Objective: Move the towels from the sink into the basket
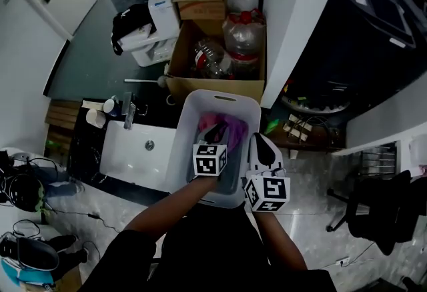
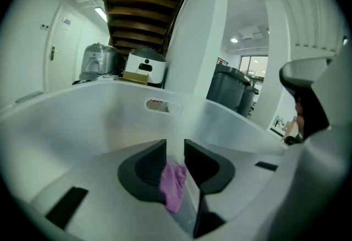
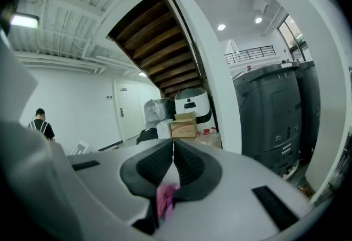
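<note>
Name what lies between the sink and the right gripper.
The white basket, with pink and purple towels in it, stands between the sink and the right gripper; the head view shows it.

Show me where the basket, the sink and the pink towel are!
basket (image 1: 189,131), head view, on its white left wall.
sink (image 1: 127,154), head view, on the bare white basin floor.
pink towel (image 1: 235,129), head view, on its pink folds inside the basket.
</note>
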A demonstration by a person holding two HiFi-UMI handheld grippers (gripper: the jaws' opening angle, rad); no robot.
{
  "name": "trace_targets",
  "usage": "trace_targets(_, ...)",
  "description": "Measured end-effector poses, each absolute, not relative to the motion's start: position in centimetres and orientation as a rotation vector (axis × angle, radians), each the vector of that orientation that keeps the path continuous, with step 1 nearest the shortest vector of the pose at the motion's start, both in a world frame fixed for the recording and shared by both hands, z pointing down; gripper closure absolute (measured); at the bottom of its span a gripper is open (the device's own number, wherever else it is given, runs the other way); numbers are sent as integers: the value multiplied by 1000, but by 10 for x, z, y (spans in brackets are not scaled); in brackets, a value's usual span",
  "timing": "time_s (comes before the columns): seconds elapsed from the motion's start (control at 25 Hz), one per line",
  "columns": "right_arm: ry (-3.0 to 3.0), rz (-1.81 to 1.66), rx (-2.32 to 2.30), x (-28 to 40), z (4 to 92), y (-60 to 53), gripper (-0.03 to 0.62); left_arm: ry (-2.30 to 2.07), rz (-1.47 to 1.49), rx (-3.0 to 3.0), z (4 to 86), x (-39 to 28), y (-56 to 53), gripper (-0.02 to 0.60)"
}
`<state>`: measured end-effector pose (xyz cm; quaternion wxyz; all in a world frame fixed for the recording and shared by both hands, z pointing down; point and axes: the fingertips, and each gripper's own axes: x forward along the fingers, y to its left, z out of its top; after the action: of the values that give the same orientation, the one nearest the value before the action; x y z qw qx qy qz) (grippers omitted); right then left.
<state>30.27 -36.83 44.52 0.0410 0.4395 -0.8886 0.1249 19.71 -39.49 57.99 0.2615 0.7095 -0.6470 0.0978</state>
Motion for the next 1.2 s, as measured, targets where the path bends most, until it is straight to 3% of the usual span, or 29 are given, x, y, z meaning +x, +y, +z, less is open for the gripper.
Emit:
trace_targets(0.4,-2708,362,1338,279,434,-343,574,-1716,76,2020,506,180,-354,565)
trace_targets(1.2,-2668,160,1310,204,415,-301,574,-1824,29,2339,419,135,-289,567)
